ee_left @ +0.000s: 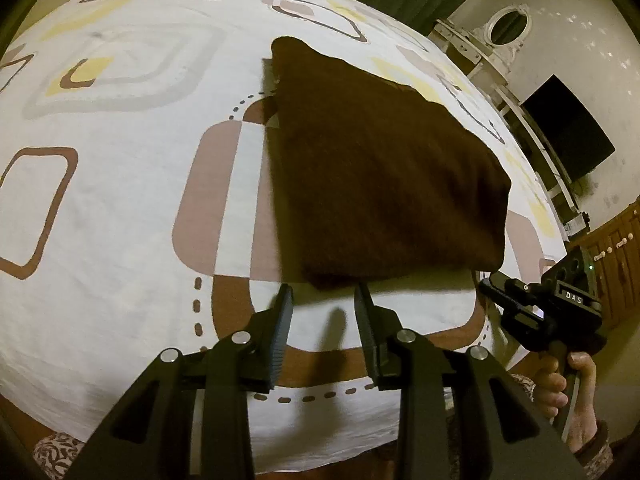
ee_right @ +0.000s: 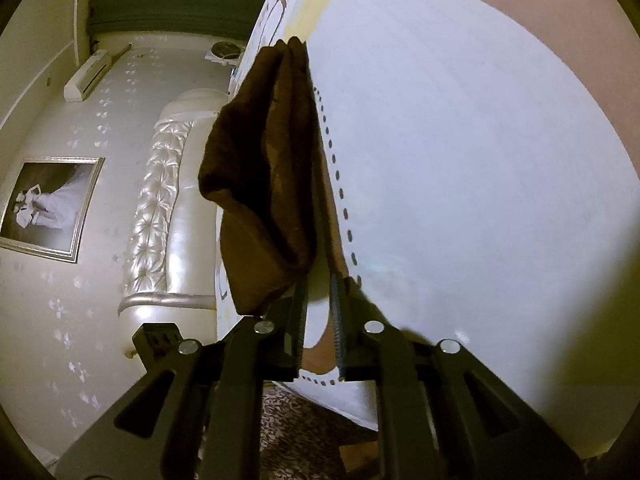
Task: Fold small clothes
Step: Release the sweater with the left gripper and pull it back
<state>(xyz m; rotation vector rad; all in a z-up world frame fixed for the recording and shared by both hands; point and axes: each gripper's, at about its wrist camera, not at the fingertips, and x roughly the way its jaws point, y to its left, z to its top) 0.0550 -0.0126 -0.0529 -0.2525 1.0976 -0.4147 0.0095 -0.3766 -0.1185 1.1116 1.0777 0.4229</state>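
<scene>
A dark brown folded cloth (ee_left: 380, 168) lies on the patterned white bedsheet (ee_left: 132, 208). My left gripper (ee_left: 324, 294) is open and empty, its fingertips just short of the cloth's near edge. My right gripper (ee_left: 486, 284) shows at the cloth's near right corner, held by a hand. In the right wrist view the cloth (ee_right: 268, 184) appears edge-on with stacked layers, and my right gripper (ee_right: 320, 280) has its jaws slightly apart at the cloth's corner, with nothing clearly pinched between them.
The bedsheet (ee_right: 460, 160) covers the bed. A tufted cream headboard (ee_right: 160, 184), a framed picture (ee_right: 48, 204) and an air conditioner (ee_right: 86, 76) are on the wall. A dark screen (ee_left: 568, 128) and wooden cabinets (ee_left: 616, 264) stand beyond the bed.
</scene>
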